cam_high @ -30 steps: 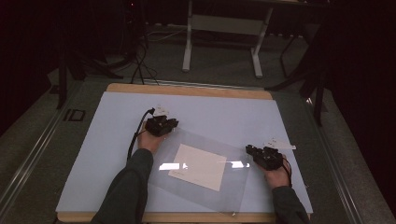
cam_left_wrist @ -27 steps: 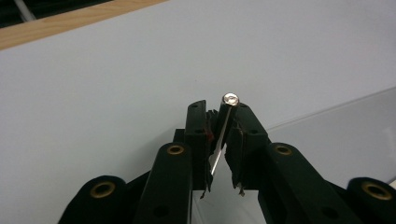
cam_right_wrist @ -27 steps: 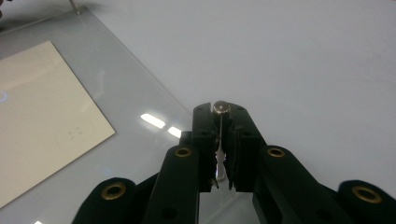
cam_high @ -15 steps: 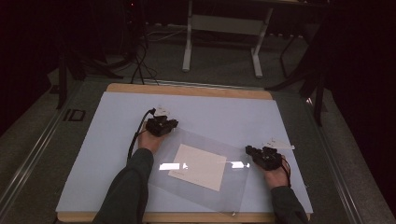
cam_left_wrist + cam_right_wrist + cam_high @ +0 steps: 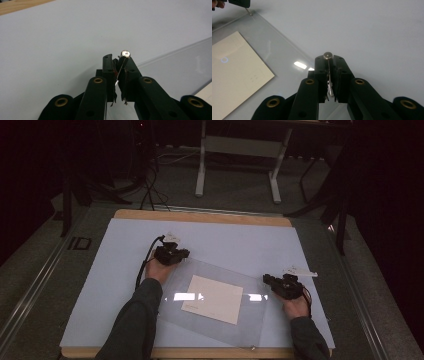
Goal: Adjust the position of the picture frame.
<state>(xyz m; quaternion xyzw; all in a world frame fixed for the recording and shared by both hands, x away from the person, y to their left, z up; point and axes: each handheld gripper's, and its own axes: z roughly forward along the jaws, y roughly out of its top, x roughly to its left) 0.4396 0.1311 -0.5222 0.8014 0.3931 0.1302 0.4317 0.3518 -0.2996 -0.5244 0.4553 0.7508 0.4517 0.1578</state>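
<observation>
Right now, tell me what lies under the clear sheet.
Under the clear sheet lies a cream paper, showing through it, on the pale blue table cover. The paper's underside is hidden.

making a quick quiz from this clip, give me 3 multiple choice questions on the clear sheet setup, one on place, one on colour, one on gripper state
1. Where does the cream card lie?
A. under the clear sheet
B. on the floor
C. on the bare wooden edge of the table

2. What colour is the table mat?
A. red
B. pale blue-white
C. black

3. How does the right gripper stand?
A. wide open above the mat
B. shut on a small metal pin
C. shut on the card

Answers:
1 A, the high view shows the card inside the sheet's outline with glare from the sheet crossing it.
2 B, the mat reads pale blue-white in all views.
3 B, the right gripper view shows the jaws closed with the pin's round head between their tips.
</observation>
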